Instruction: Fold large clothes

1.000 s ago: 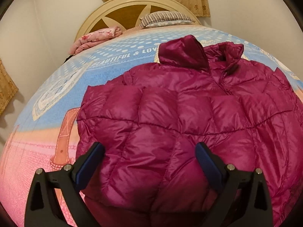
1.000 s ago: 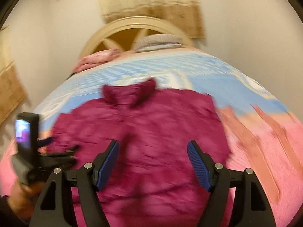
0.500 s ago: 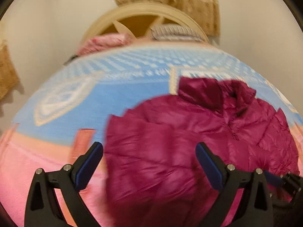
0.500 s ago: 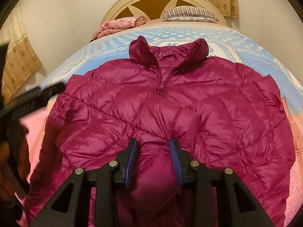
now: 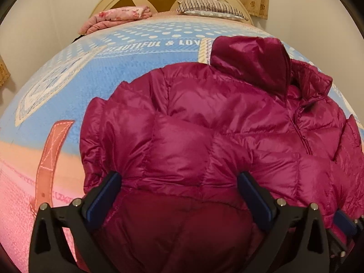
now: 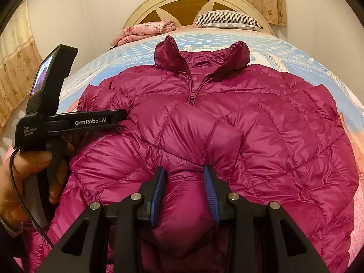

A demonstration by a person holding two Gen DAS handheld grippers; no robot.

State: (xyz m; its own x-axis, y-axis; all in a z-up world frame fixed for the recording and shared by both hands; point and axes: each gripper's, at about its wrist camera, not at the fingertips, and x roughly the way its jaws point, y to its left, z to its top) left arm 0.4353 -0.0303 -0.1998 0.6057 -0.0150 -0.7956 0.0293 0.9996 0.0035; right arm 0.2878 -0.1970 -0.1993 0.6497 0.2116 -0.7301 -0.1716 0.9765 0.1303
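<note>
A magenta quilted puffer jacket point(image 5: 204, 136) lies front up on the bed, collar toward the headboard; it fills the right wrist view point(image 6: 227, 125) too. My left gripper point(image 5: 179, 188) is open, its jaws wide apart over the jacket's lower left part, and it also shows from the side in the right wrist view point(image 6: 122, 118) at the jacket's left edge. My right gripper point(image 6: 184, 182) is shut on a puffy fold of the jacket near its hem, in the middle.
The bed point(image 5: 113, 72) has a blue, orange and pink printed cover. A folded pink blanket point(image 5: 113, 18) and a striped pillow point(image 5: 209, 6) lie at the cream headboard point(image 6: 188, 2). Curtains hang on the wall behind.
My left gripper swung back over the jacket's lower left part and stays open. My right gripper closed on a fold of the jacket near the hem and holds it.
</note>
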